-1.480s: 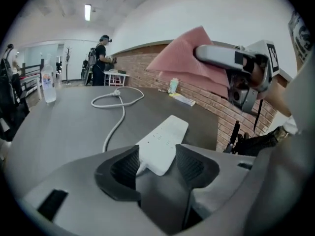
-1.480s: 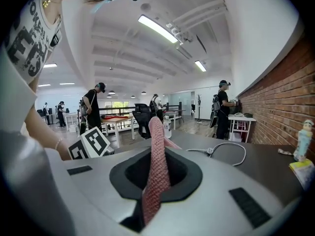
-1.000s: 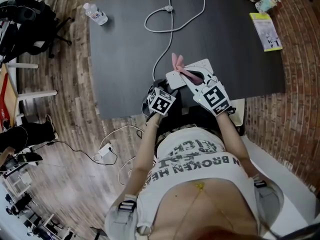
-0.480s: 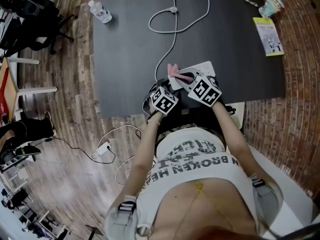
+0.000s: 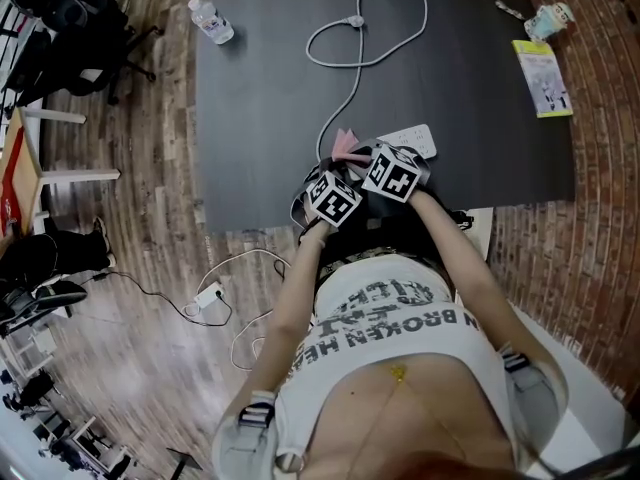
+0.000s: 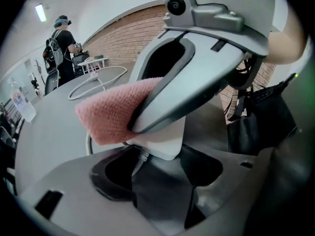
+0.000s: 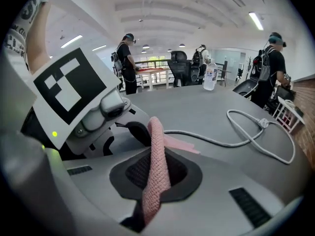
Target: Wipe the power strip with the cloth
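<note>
Nearby, at the front edge of the dark grey worktop (image 5: 260, 118), the left gripper (image 6: 157, 173) is clamped on the cord end of the white plastic power strip (image 5: 415, 138). The right gripper (image 7: 155, 181) pinches the pink knitted cloth (image 7: 156, 156) against that end, hiding it. A white cable (image 5: 352, 68) loops toward the far edge. A clear plastic water bottle (image 5: 211, 21) stands at the far left corner and a yellow booklet (image 5: 541, 76) lies near the far right.

Head view: power strip (image 5: 420, 140) mostly hidden under two marker cubes (image 5: 392, 176); only its 2 o'clock end shows. Cloth (image 5: 346, 143): just a pink corner visible. Left gripper view: right gripper (image 6: 134, 127) blocks most of the strip. Yellow booklet (image 5: 542, 76) print too small to read. Tabletop (image 5: 260, 88) cut off at 12 o'clock.
</note>
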Available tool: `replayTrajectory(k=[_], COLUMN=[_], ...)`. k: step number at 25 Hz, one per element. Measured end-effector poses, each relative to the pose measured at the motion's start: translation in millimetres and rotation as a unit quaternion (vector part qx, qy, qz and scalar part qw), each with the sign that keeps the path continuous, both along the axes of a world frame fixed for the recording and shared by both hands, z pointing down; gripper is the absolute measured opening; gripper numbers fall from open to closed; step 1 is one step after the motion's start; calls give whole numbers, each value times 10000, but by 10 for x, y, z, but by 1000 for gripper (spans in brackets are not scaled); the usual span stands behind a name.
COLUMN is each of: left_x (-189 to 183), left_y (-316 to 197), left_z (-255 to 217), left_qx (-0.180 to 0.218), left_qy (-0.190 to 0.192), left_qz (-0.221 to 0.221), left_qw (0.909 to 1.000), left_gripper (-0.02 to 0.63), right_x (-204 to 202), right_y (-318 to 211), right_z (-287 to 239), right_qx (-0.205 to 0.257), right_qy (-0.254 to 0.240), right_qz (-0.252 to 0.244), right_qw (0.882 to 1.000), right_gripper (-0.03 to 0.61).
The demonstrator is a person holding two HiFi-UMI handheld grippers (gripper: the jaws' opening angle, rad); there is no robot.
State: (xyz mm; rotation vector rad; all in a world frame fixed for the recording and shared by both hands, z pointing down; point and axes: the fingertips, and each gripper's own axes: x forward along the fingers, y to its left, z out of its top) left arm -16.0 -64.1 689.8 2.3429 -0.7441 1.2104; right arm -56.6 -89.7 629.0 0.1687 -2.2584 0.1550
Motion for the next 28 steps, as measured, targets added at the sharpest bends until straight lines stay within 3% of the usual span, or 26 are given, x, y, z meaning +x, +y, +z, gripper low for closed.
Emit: replayTrajectory(k=[5,17,28], left_x=[1,-4,-18], left_y=[5,4,4], left_z=[-1,-6,-1], left_qx=[15,10,5], left_qy=[22,43,48], left_qz=[-12,-19,-15], left_qw=[10000,10000,10000], left_gripper=[270,270,270], right_x=[-22,-41,84], right_y=[29,4,-44], right_z=[162,165,180], right_qx=[-19,37,40], right_qy=[281,-5,127], right_qz=[-4,36,134], right_qw=[9996,10000,9998], right_gripper=[17,17,17])
